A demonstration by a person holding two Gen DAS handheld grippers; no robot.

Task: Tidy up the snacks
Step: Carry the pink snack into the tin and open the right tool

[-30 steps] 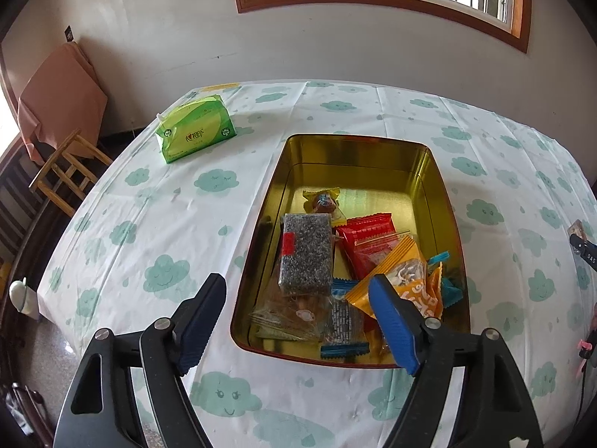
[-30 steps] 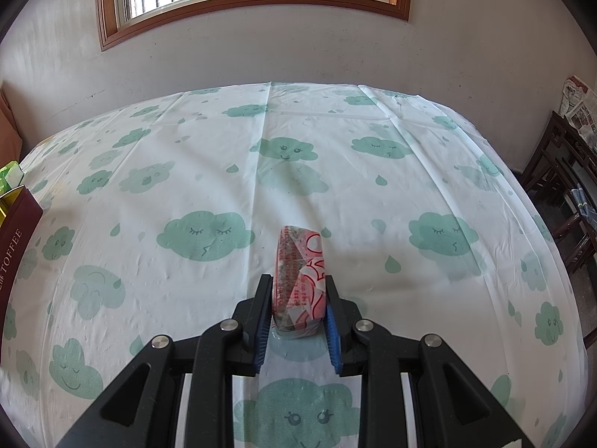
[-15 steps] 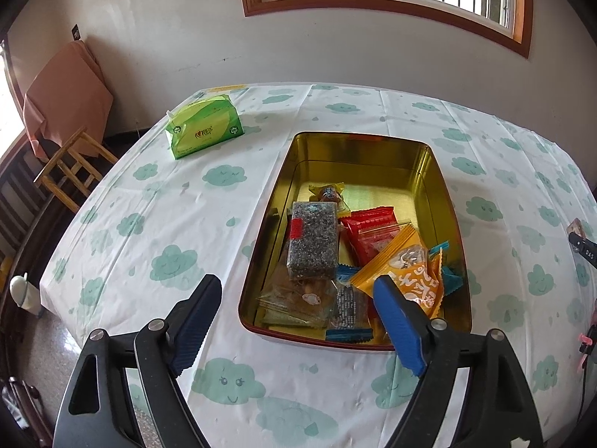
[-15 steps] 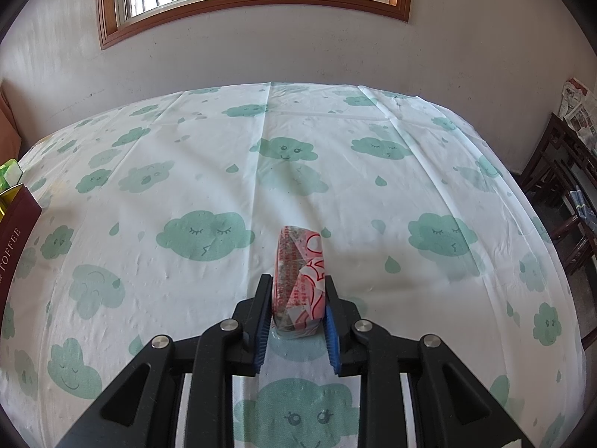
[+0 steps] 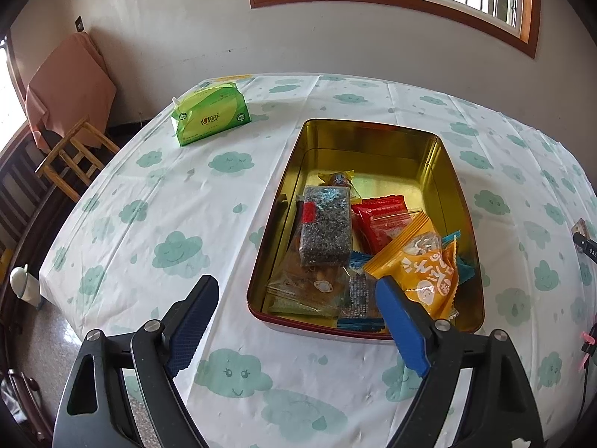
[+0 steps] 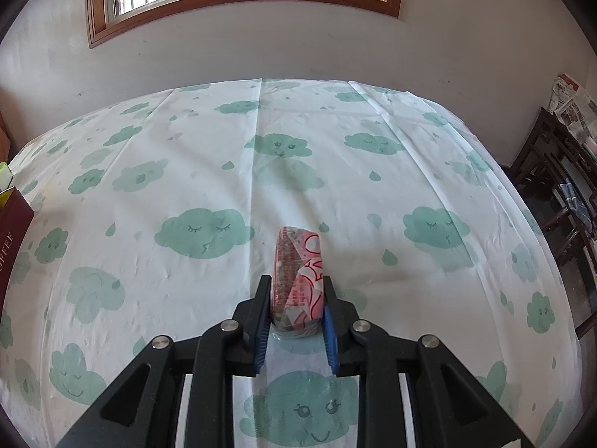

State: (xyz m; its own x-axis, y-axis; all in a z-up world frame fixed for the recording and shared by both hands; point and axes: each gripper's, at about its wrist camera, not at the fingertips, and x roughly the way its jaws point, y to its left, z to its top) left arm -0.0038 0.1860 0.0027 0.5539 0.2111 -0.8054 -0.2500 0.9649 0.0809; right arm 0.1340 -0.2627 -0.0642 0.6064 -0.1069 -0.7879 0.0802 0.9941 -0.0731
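Snack packet (image 6: 297,283), pink and red wrapper with white lettering, is held on edge between the two fingers of the right gripper (image 6: 296,315); the pads are closed against its flat sides, and its far end projects beyond the fingertips. Whether its lower edge touches the tablecloth (image 6: 209,156) cannot be told. Cloth is white with green clouds and drops. Off to the left of the fingers, at the frame edge, a dark red wall of the tin (image 6: 11,231) is seen, lettered in gold.

Left gripper (image 5: 296,323) is spread wide and nothing is held; its blue pads (image 5: 192,330) stand well apart above the cloth. Ahead of the fingers, nearer the right one, the gold-lined tin (image 5: 367,140) is set open on the table. Contents are heaped at its near end: grey speckled packet (image 5: 326,229) uppermost, red packets (image 5: 384,220) to its right, orange packet (image 5: 421,270) just beyond the right fingertip, clear wrapped biscuits (image 5: 309,289) at the near wall, small wrapped sweet (image 5: 337,179) behind. Far end of the tin is bare. Green tissue pack (image 5: 209,115) lies well ahead and left of the fingers.
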